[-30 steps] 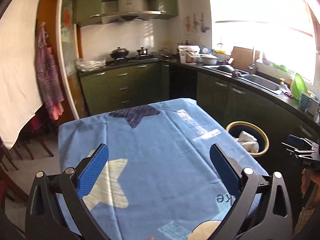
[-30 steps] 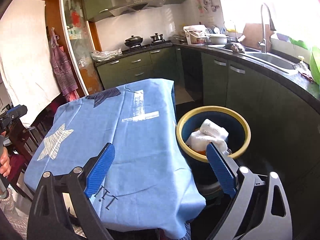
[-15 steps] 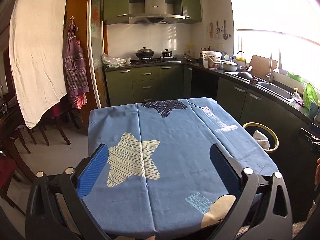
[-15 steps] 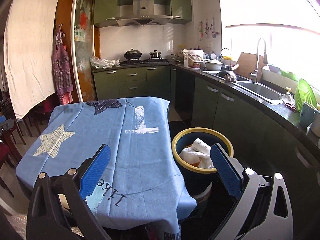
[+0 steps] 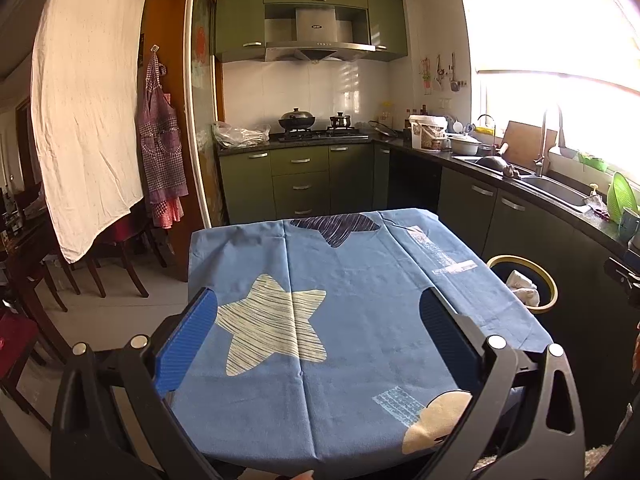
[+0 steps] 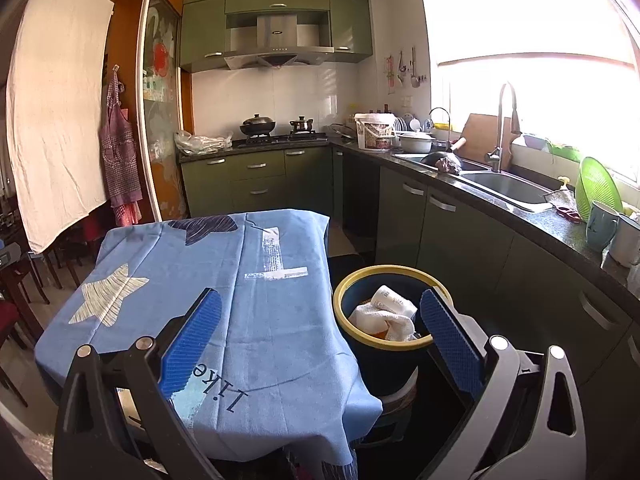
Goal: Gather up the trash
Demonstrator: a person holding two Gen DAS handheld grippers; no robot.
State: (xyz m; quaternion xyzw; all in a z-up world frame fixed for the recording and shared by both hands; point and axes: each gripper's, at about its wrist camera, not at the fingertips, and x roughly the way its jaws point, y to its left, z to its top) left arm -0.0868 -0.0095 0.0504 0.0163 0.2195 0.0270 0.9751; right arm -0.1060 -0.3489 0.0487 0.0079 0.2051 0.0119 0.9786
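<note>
A dark blue trash bin with a yellow rim (image 6: pixel 348 276) stands on the floor to the right of the table; it also shows in the left wrist view (image 5: pixel 550 280). White crumpled paper and a white cup (image 6: pixel 384 312) lie inside it. My left gripper (image 5: pixel 318 312) is open and empty, held above the near end of the table covered by a blue cloth (image 5: pixel 360 280). My right gripper (image 6: pixel 320 316) is open and empty, held above the table's right edge and the bin. No loose trash shows on the cloth (image 6: pixel 224 276).
Green kitchen cabinets (image 6: pixel 404 208) and a dark counter with a sink (image 6: pixel 504 188) run along the right and back. Wooden chairs (image 5: pixel 116 248) stand left of the table. A white sheet (image 5: pixel 84 104) and an apron (image 5: pixel 160 140) hang at the left.
Both grippers have pulled back and risen, so more of the table and room shows. Both stay open and empty.
</note>
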